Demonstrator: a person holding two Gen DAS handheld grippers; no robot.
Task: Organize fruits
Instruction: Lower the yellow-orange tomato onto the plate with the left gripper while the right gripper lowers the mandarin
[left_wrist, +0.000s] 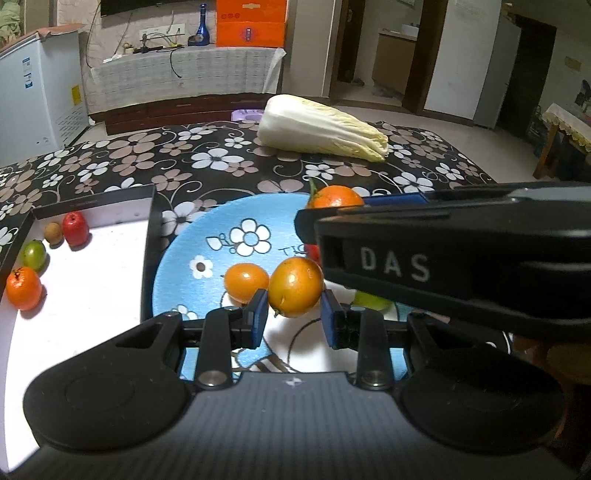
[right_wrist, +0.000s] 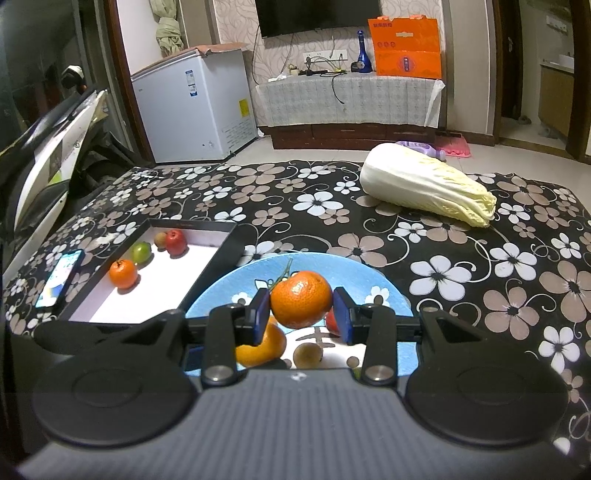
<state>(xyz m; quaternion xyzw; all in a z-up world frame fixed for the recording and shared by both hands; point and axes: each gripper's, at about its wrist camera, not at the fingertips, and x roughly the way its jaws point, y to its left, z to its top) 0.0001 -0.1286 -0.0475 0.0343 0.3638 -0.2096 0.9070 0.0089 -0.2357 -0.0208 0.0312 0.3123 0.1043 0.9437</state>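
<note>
While both hover over the blue plate (right_wrist: 388, 284), right tool (right_wrist: 301, 314) clamps a tangerine (right_wrist: 301, 299), left tool (left_wrist: 294, 319) brackets an orange fruit (left_wrist: 295, 286), contact unclear.

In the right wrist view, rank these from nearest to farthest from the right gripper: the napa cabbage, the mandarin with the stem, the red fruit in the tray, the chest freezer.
1. mandarin with the stem, between the right gripper fingers.
2. red fruit, left, in the tray.
3. napa cabbage, right, far side of the table.
4. chest freezer, left, beyond the table.
</note>
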